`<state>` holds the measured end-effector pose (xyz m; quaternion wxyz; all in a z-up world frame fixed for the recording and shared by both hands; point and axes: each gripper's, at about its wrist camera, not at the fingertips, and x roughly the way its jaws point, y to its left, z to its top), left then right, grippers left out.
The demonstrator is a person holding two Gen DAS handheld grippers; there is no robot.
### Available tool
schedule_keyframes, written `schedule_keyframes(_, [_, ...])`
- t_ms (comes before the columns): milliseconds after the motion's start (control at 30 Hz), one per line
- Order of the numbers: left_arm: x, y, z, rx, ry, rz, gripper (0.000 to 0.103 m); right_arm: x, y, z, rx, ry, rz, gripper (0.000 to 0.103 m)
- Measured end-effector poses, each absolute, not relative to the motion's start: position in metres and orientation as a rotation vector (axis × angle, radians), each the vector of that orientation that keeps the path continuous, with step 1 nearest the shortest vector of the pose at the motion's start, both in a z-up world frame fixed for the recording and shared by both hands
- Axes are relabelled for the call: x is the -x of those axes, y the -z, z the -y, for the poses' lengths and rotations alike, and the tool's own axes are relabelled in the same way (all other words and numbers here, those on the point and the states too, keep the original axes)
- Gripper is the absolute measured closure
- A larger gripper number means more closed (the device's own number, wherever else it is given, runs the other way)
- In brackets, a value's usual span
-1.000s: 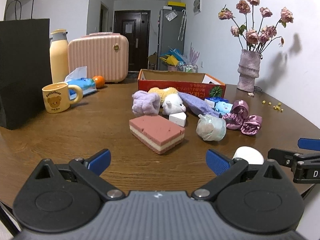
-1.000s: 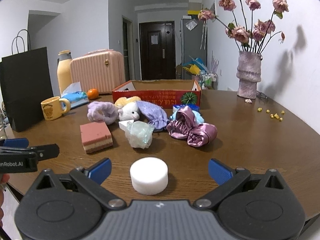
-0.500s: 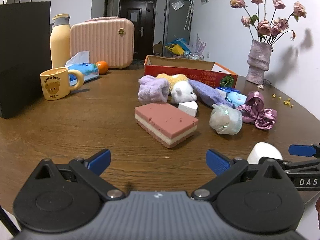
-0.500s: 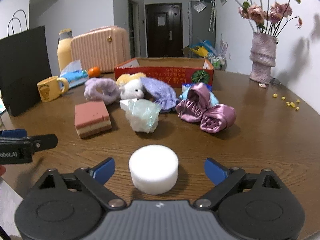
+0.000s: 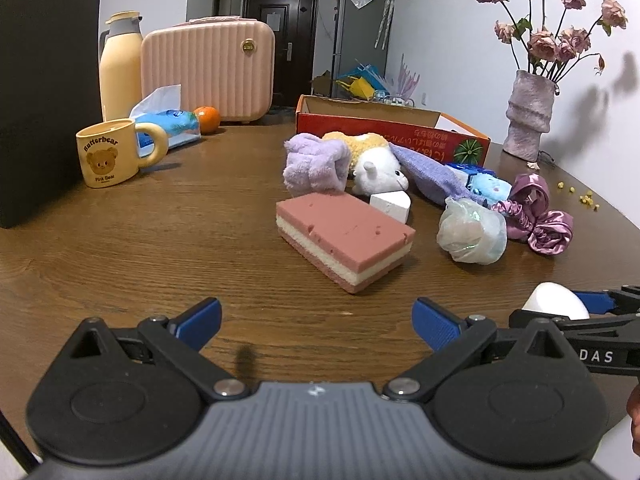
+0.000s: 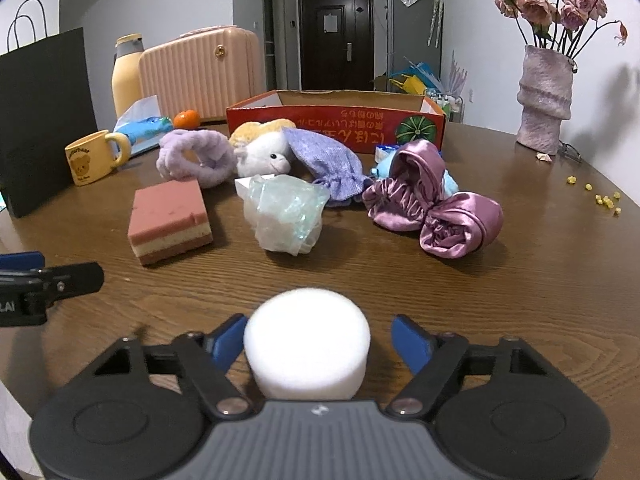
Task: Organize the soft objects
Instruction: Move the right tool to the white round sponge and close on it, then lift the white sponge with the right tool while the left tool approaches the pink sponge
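Observation:
A white round sponge (image 6: 306,340) sits on the brown table between the fingers of my right gripper (image 6: 320,340). The jaws stand partly closed around it, the left pad touching, a small gap at the right pad. It also shows in the left wrist view (image 5: 558,306). My left gripper (image 5: 316,322) is open and empty, just short of a pink layered sponge (image 5: 344,232). Behind lie a clear plastic bundle (image 6: 286,212), a purple headband (image 6: 196,158), a white plush toy (image 6: 262,148), a lilac pouch (image 6: 324,160) and a mauve satin scrunchie (image 6: 432,200). A red cardboard box (image 6: 336,114) stands behind them.
A black paper bag (image 5: 44,92), a yellow bear mug (image 5: 110,152), a tissue pack (image 5: 168,124), an orange (image 5: 207,119), a cream bottle (image 5: 120,64) and a pink case (image 5: 208,68) stand at left. A vase of dried roses (image 6: 546,96) stands at right, with yellow crumbs (image 6: 604,199).
My right gripper has moved forward around the white sponge and its jaws have narrowed onto it. My left gripper has moved closer to the pink sponge.

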<state>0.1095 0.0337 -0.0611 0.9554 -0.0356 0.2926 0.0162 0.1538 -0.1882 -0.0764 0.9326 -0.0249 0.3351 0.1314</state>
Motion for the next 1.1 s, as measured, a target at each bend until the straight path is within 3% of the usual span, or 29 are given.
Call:
schedule_keyframes(167, [-0.114, 0.062, -0.034, 0.069, -0.031, -0.598, 0.0, -0.159, 0.079, 0.187, 0.062, -0.269, -0.683, 0.046])
schedule_keyframes(1100, [-0.167, 0.056, -0.039, -0.071, 0.119, -0.612, 0.0, -0.165, 0.063, 0.195, -0.002, -0.148, -0.622, 0.048])
